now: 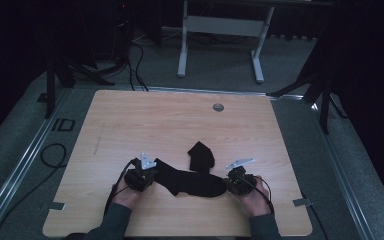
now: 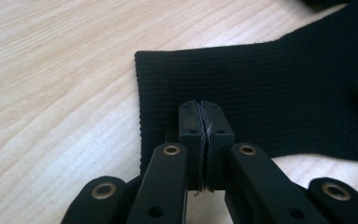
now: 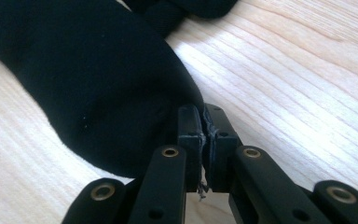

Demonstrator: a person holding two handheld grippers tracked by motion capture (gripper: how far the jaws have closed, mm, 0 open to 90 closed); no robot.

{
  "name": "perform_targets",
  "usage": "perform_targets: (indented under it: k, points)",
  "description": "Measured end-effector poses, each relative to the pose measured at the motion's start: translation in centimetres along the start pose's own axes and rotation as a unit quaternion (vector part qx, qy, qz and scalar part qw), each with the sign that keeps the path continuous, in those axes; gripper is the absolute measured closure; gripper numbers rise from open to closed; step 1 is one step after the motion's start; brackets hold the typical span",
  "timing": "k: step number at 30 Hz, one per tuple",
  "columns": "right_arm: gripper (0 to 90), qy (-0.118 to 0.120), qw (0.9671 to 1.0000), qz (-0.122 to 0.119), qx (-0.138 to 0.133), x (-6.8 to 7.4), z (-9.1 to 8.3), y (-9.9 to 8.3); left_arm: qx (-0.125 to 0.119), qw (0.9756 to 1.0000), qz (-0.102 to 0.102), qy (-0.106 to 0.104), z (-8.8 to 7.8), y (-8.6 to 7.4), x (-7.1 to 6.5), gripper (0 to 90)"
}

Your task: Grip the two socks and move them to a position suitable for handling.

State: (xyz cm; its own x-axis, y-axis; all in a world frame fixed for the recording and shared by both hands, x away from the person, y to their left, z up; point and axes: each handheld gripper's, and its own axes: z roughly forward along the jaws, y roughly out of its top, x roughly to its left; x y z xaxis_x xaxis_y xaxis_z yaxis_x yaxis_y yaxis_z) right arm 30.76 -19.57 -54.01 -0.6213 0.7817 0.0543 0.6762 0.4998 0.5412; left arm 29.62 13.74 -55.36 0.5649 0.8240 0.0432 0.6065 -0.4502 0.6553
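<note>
A black sock [image 1: 190, 182] lies flat on the wooden table [image 1: 155, 120], stretched between my two grippers near the front edge. My left gripper [image 1: 142, 176] is shut on the sock's ribbed cuff [image 2: 261, 88], and the fabric is pinched between its pads [image 2: 204, 112]. My right gripper [image 1: 237, 181] is shut on the rounded toe end [image 3: 98, 79], which it holds at the very edge [image 3: 204, 116]. A second black sock [image 1: 201, 156] lies crumpled just behind the first and touches it; its edge [image 3: 186, 9] appears at the top of the right gripper view.
A grey grommet [image 1: 218, 107] sits in the table near its far edge. The person's hands and sleeves come in at the front edge. Tape marks [image 1: 302, 202] are near the front corners. A white desk frame [image 1: 220, 30] and cables [image 1: 135, 65] are on the floor beyond.
</note>
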Motion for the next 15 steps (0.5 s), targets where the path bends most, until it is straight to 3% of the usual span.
perform_targets:
  k: [7, 15]
  points:
    - [85.1, -0.030, 0.9996, 0.001, 0.004, -0.5, 0.1, 0.1, -0.003, 0.9999, 0.008, -0.013, -0.2, -0.3, -1.2, 88.2]
    - [83.7, -0.047, 0.9988, 0.008, 0.005, -1.1, 0.2, 0.3, -0.011, 0.9995, 0.006, -0.031, -0.1, -0.2, -1.4, 84.2]
